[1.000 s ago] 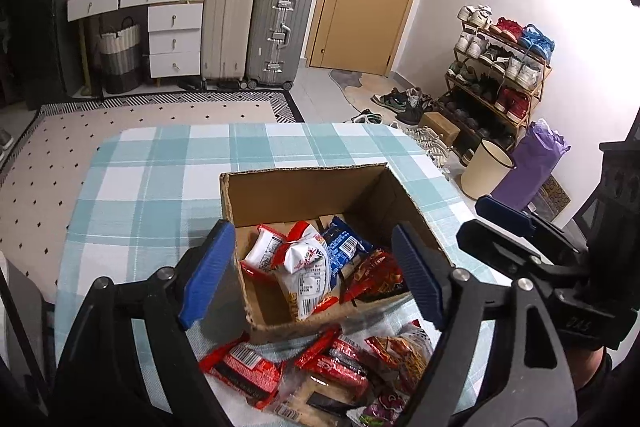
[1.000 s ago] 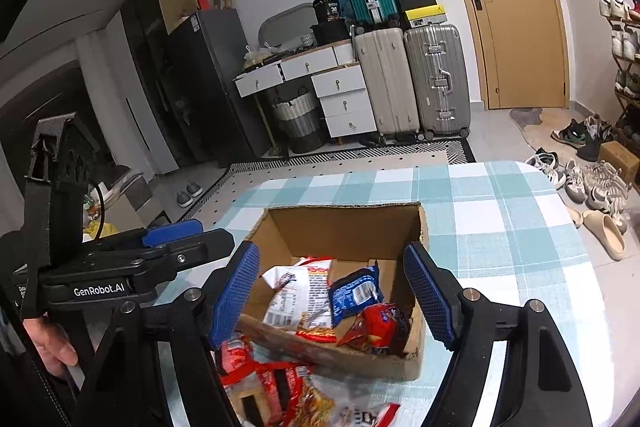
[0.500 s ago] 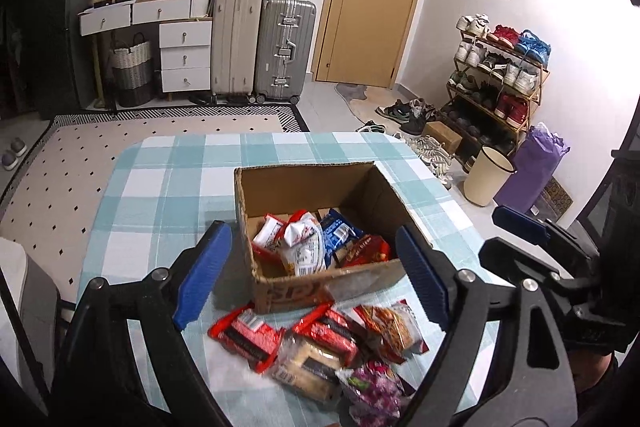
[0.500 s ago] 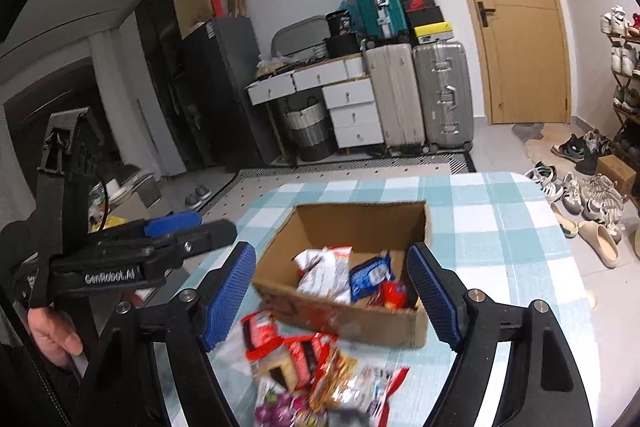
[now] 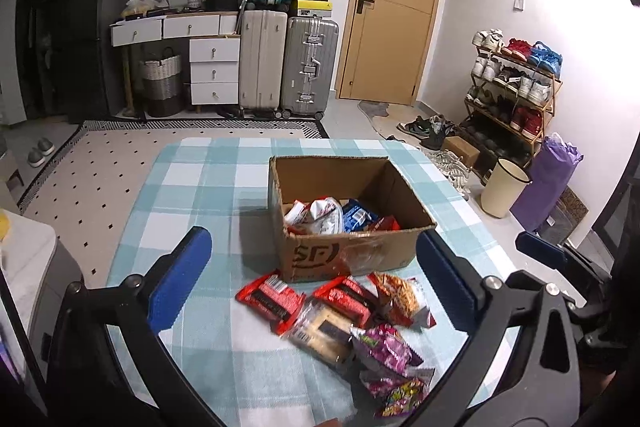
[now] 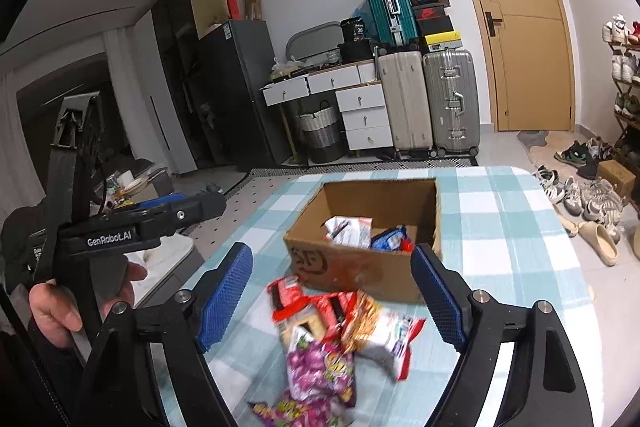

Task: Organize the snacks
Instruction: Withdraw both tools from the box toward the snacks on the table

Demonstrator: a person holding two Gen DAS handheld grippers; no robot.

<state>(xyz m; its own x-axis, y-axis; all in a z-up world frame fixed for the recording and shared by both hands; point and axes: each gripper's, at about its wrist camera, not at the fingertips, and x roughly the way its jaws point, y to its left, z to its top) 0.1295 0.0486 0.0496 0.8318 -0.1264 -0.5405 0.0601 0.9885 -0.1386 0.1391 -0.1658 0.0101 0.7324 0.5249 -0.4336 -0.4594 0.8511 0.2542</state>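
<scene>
Nearest the cameras, the left tool (image 5: 312,283) has its blue pads spread wide and is opening further, with nothing pressed between them; the right tool (image 6: 332,295) is also opening and holds nothing.

Just beyond them a heap of loose snack packets (image 5: 352,323) lies on the checked surface (image 5: 192,187): red wrappers, an orange bag, a clear-wrapped biscuit pack and purple packets (some overlapping, so an exact count cannot be told).

Just behind the heap, close to or touching its nearest packets, stands the open cardboard box (image 5: 348,259), with a few packets (image 5: 328,215) already inside.

By my reading the sorting is partly done: several snacks are boxed, but the larger share appears to be still outside, so most of the picking and placing remains.
</scene>
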